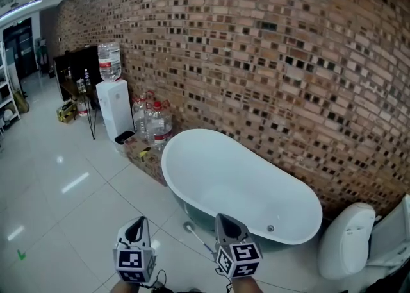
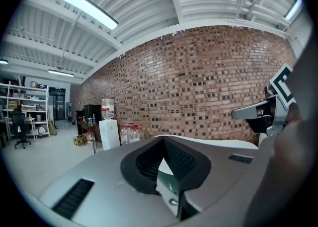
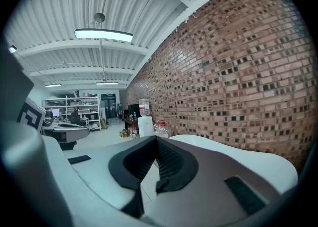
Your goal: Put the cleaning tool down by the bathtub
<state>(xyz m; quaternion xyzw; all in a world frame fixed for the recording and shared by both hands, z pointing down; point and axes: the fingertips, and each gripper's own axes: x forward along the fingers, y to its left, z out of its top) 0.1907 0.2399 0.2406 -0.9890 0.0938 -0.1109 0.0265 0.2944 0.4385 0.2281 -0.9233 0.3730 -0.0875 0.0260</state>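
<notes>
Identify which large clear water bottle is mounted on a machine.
The clear plastic water bottle atop the white water dispenser; the other bottles stand low against the brick wall.

left claw (image 1: 137, 223), right claw (image 1: 225, 220), both shut

The floor (image 1: 64, 183) is glossy white tile and runs along a brick wall (image 1: 269, 48). A white freestanding bathtub (image 1: 243, 186) stands on it, parallel to the wall. The cleaning tool (image 1: 198, 237), a thin rod with a small round end, lies on the tiles just beside the bathtub's near side. A white toilet (image 1: 346, 240) stands at the right, a water dispenser (image 1: 115, 111) at the left. A small green mark (image 1: 21, 254) is on the tiles, well apart from both.
</notes>
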